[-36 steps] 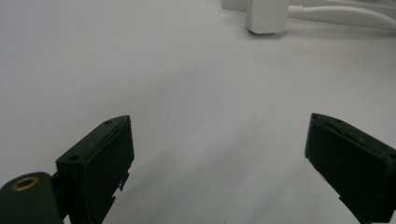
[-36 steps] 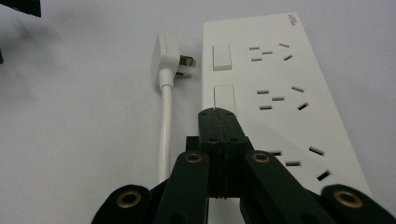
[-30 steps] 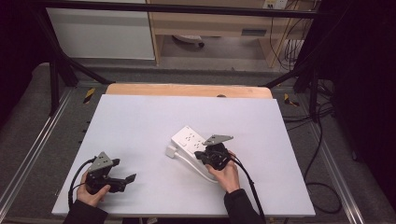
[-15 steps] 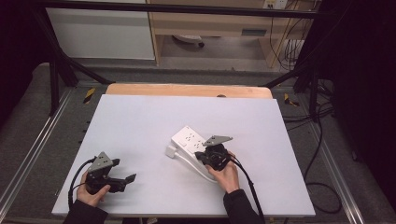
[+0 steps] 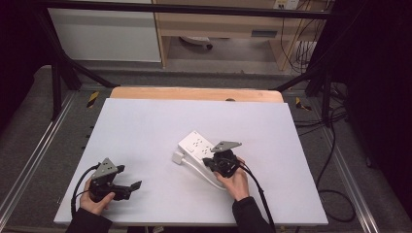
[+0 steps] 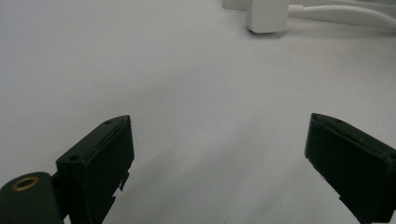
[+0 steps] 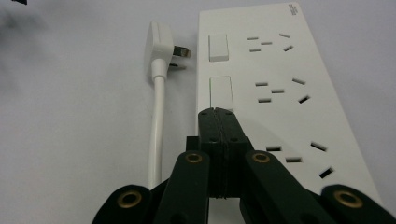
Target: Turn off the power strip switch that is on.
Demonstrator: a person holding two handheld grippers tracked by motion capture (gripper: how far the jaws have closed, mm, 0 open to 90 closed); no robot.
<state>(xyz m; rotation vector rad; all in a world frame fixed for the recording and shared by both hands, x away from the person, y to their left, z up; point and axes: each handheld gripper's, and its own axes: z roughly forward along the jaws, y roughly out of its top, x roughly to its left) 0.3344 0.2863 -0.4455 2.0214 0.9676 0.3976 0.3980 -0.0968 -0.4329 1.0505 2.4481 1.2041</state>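
A white power strip (image 5: 196, 144) (image 7: 271, 84) with several sockets and two rocker switches lies near the middle of the white table (image 5: 145, 126). Its white plug (image 7: 161, 42) (image 6: 266, 16) and cable (image 7: 156, 126) lie beside it. My right gripper (image 5: 214, 161) (image 7: 217, 114) is shut with nothing between its jaws, its tips over the strip just below the nearer switch (image 7: 221, 92); whether they touch it I cannot tell. At the table's front left, my left gripper (image 5: 136, 185) (image 6: 219, 154) stands open over bare table, pointing toward the plug.
A wooden board (image 5: 194, 93) borders the table's far edge. Metal rails (image 5: 29, 165) run along both sides, and cables (image 5: 335, 145) trail on the floor at the right. A dark frame bar (image 5: 194, 8) crosses the back.
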